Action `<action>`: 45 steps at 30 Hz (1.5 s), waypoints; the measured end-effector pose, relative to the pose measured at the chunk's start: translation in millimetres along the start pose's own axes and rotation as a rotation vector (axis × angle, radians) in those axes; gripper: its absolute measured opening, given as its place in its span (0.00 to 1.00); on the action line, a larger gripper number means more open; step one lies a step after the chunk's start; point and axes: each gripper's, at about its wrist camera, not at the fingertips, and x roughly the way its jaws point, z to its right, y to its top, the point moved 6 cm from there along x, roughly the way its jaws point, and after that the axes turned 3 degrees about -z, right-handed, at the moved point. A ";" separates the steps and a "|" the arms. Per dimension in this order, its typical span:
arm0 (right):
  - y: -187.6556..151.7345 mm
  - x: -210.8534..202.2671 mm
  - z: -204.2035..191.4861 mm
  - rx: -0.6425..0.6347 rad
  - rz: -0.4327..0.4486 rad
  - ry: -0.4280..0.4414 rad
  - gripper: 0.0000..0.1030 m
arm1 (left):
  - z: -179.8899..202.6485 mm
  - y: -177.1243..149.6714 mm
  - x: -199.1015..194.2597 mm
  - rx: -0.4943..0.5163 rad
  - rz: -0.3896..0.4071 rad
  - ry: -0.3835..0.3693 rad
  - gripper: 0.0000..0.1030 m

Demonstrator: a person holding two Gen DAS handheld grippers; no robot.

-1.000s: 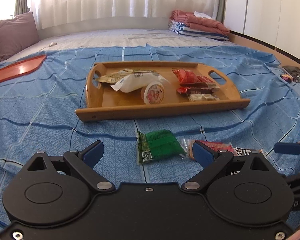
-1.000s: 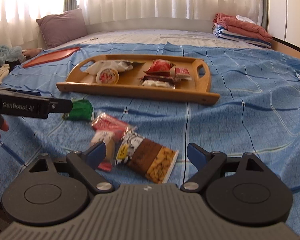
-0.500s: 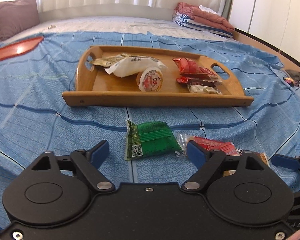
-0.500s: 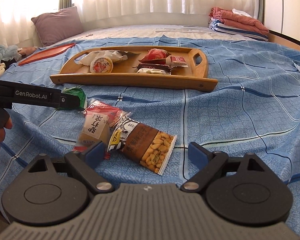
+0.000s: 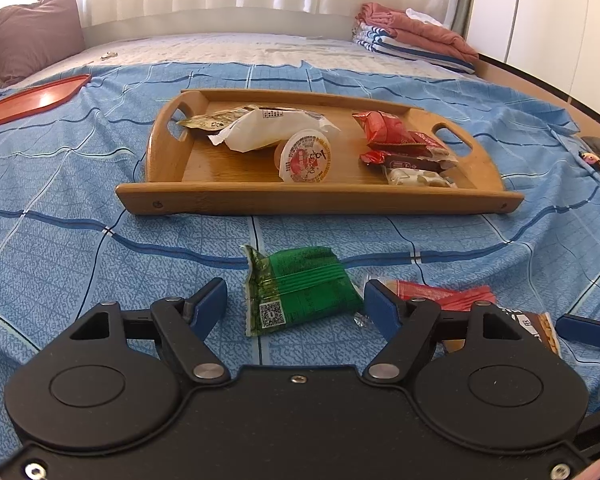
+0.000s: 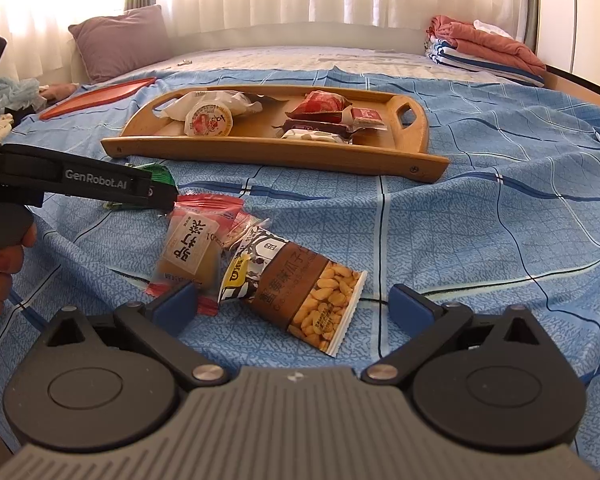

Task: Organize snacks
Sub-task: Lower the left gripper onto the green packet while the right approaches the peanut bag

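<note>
Snacks wait loose: left gripper (image 5: 294, 304) has been narrowing around the green packet (image 5: 300, 290) (not yet pinched), right gripper (image 6: 294, 304) widening, empty, over the peanut bag (image 6: 300, 292).

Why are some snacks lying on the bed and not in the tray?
Three packets are not sorted yet: the green packet, the orange packet and the peanut packet lie loose on the blue bedsheet in front of the wooden tray. Nothing looks spilled or torn.

Wooden tray (image 5: 220, 200) smooth; green packet (image 5: 304, 284) glossy plastic; bedsheet (image 5: 80, 260) cloth.
</note>
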 end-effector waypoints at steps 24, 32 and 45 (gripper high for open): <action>-1.1 -25.0 7.0 0.136 0.117 0.032 0.68 | -2.5 2.4 -19.9 0.036 0.047 0.031 0.27; -5.5 -15.3 0.5 0.077 0.096 -0.013 0.76 | 2.9 1.4 -2.4 0.010 0.003 0.023 0.58; 6.9 -15.2 8.7 0.197 0.138 0.012 0.61 | 0.9 5.8 -2.2 0.011 0.006 0.023 0.48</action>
